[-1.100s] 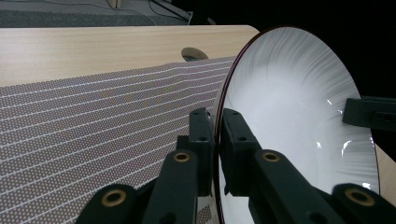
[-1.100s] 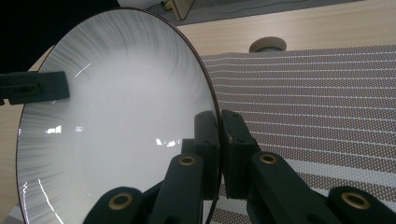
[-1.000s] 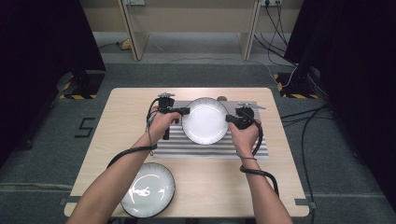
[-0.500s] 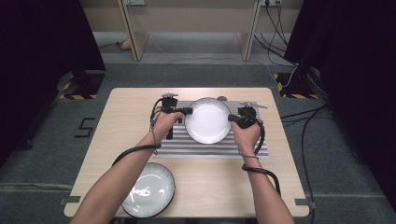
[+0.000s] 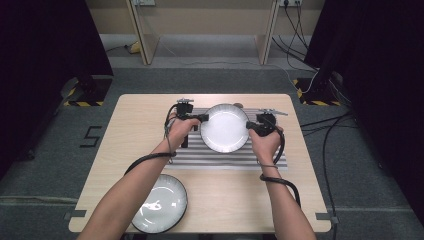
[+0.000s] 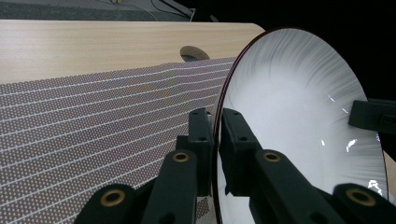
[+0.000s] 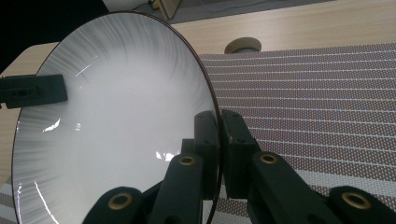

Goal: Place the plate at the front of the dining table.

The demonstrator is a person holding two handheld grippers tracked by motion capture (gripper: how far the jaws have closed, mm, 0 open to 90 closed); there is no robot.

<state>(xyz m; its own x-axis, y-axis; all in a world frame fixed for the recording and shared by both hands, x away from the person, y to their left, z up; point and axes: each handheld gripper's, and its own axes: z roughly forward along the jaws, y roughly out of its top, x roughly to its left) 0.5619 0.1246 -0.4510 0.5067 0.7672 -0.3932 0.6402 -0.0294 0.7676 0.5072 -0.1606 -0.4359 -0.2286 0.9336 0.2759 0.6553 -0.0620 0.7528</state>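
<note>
The white plate (image 5: 225,128) had drifted slightly toward the table's twelve o'clock edge since half a second earlier, carried between both grippers above the striped mat (image 5: 227,155), with the person's forearms stretched a little farther forward. The left gripper (image 5: 202,118) was clenched on the plate's rim at nine o'clock, its two black jaws pinching the dark edge between them, as the left gripper view showed (image 6: 215,140). The right gripper (image 5: 249,126) gripped the opposite rim at three o'clock in the same way (image 7: 219,140). In both gripper views the plate (image 6: 299,121) stood tilted up off the mat (image 6: 93,121), its glossy face catching light, so it hung in the air rather than resting on the fabric. A second, darker-rimmed plate (image 5: 160,204) lay at the table's (image 5: 140,115) near edge, at about seven o'clock from the carried one, well apart from it. A round hole (image 7: 243,45) in the tabletop showed just beyond the mat's far side.

To do this carry well, both hands would likely need to travel together at one pace, keeping the rim squarely between each pair of jaws, since a glazed edge could slip if one side led or twisted. Lowering it level, with neither grip eased until the base sat flat, appeared the safest finish.
</note>
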